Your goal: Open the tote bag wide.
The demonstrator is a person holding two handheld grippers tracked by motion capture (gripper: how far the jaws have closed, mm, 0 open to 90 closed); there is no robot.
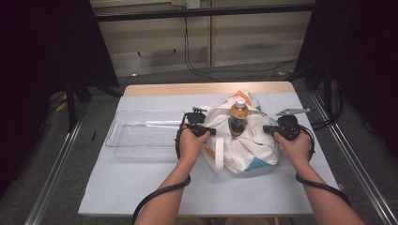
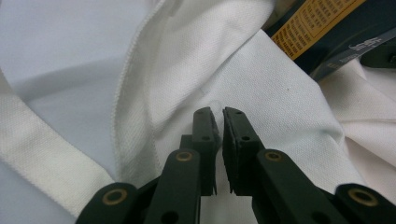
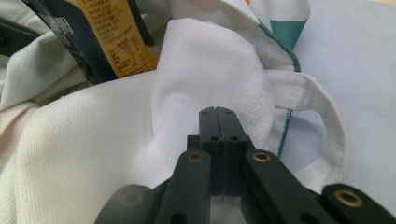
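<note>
A white cloth tote bag with teal and orange patches lies crumpled on the table. An orange-capped bottle with a dark label stands upright in its opening. My left gripper is at the bag's left rim; in the left gripper view the jaws stand nearly together, pinching a pucker of white cloth, with the bottle's label beyond. My right gripper is at the bag's right rim. There the jaws are pressed together on a fold of the bag, beside the bottle.
An empty clear plastic tray sits to the left of the bag on the pale table cover. A bag strap trails toward the front. Another handle loop lies on the table to the right. Dark stands flank the table.
</note>
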